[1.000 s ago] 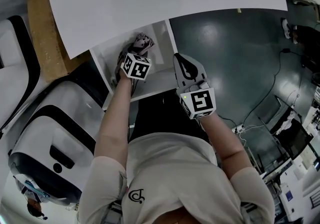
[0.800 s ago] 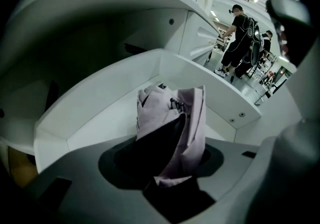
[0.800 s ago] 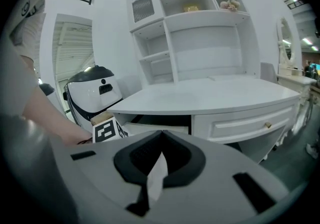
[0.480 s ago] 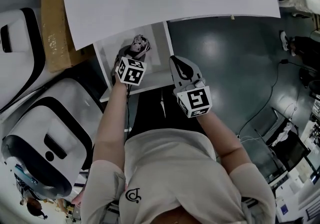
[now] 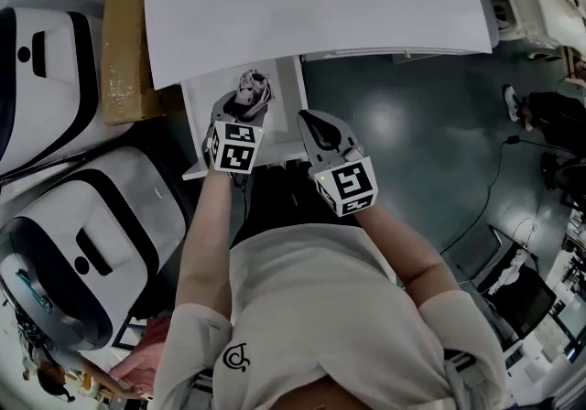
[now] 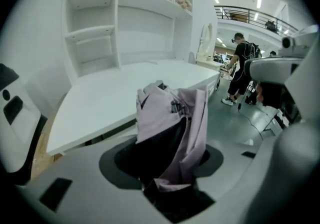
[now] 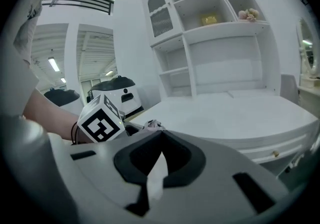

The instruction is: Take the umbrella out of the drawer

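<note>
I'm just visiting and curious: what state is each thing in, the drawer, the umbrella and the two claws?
Drawer: open.
Umbrella: folded, held up out of the drawer.
Left claw: shut on the umbrella.
Right claw: shut, empty.

Both grippers out in front of me: left loaded, right empty.
My left gripper (image 5: 236, 109) is clamped on the folded umbrella (image 6: 172, 123), jaws partly apart around it, nose tilted down. My right gripper (image 5: 308, 119) sits just beside it, jaws together with nothing between them, aimed closer to level. My left forearm (image 5: 209, 225) and right forearm (image 5: 403, 243) are bare and reach forward side by side.
</note>
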### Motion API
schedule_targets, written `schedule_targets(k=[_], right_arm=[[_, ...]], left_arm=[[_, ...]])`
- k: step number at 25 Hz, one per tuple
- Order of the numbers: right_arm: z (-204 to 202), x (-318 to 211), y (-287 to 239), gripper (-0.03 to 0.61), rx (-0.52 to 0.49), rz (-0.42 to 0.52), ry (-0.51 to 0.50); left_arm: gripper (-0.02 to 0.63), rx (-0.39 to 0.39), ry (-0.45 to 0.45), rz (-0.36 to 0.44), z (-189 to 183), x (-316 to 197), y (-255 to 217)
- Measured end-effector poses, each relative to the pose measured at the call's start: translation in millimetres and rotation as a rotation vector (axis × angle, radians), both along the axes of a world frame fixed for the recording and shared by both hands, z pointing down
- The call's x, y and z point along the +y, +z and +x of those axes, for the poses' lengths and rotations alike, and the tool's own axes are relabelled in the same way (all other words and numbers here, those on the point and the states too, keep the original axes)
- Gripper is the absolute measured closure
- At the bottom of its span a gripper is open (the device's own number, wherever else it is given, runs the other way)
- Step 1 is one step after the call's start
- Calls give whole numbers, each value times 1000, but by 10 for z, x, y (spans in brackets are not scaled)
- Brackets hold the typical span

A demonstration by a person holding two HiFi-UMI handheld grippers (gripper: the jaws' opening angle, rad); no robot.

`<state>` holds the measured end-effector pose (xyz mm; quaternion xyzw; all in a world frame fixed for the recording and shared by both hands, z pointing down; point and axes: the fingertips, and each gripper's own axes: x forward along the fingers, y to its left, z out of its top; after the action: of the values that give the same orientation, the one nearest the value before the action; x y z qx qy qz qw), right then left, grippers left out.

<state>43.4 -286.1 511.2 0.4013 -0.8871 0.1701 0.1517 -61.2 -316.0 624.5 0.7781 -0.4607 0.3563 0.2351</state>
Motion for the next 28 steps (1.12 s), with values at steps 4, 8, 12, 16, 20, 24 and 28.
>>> schedule_targets(k=[4, 8, 12, 16, 20, 24, 28], right_arm=[[33, -63, -245, 572, -22, 38, -7], [8, -138, -490, 572, -39, 85, -13], [16, -266, -781, 572, -40, 151, -24], [-29, -412, -1079, 572, -51, 217, -31], [-122, -486, -1313, 572, -65, 268, -49], [-187, -492, -1495, 572, -90, 302, -80], [-236, -540, -1651, 572, -119, 324, -90]], left_arm=[[374, 8, -19, 87, 3, -30, -456], [374, 14, -28, 182, -91, -34, -952], [373, 43, -37, 282, -141, -25, -1449], [373, 61, -47, 375, -234, -35, -1899], [374, 100, -85, 472, -375, -35, -2329], [374, 139, -142, 551, -536, 30, -2646], [374, 206, -196, 617, -710, 98, -2914]])
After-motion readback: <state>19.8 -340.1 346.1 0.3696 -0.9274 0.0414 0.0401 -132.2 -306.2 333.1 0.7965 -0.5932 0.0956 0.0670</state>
